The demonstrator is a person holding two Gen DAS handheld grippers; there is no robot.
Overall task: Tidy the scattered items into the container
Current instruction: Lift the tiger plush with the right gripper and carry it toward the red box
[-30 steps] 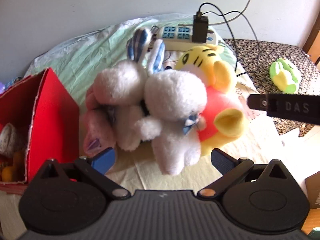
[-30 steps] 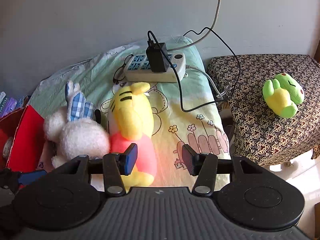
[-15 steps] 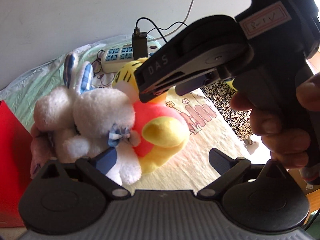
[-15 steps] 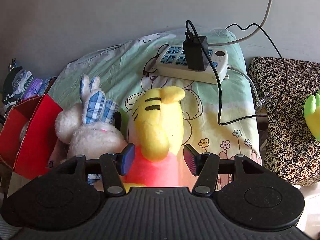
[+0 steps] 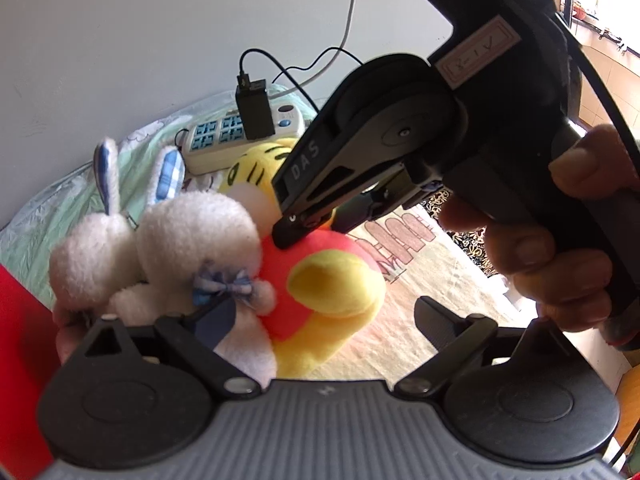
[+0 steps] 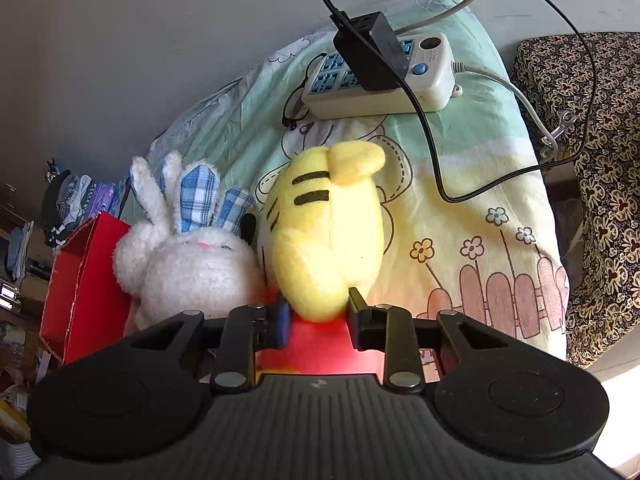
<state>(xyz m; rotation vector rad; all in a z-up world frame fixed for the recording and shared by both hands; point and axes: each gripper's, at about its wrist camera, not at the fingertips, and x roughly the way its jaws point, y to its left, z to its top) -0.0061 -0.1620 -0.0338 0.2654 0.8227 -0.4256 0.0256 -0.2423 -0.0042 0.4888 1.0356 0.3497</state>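
Note:
A yellow tiger plush [image 6: 328, 232] in a red shirt lies on the bed beside a white rabbit plush [image 6: 192, 268] with blue plaid ears. My right gripper [image 6: 318, 318] is closing, and its pads press on the tiger's neck from both sides. In the left wrist view the right gripper [image 5: 292, 232] comes in from the upper right onto the tiger [image 5: 332, 280], held by a person's hand [image 5: 560, 248]. My left gripper [image 5: 326, 322] is closing but still wide, with the tiger's yellow leg and the rabbit's [image 5: 192, 240] lower body between its jaws, not squeezed. The red box [image 6: 84, 280] stands at the left.
A white power strip [image 6: 380, 80] with a black charger [image 6: 368, 52] and trailing cables lies at the head of the bed. The patterned sheet [image 6: 480, 240] is bare to the right of the tiger. A dark floral-covered stool [image 6: 600, 160] stands beyond the bed's right edge.
The right gripper's jaws have narrowed from wide apart onto the tiger's neck. Both grippers have come down closer to the plush toys, and the left view has rolled.

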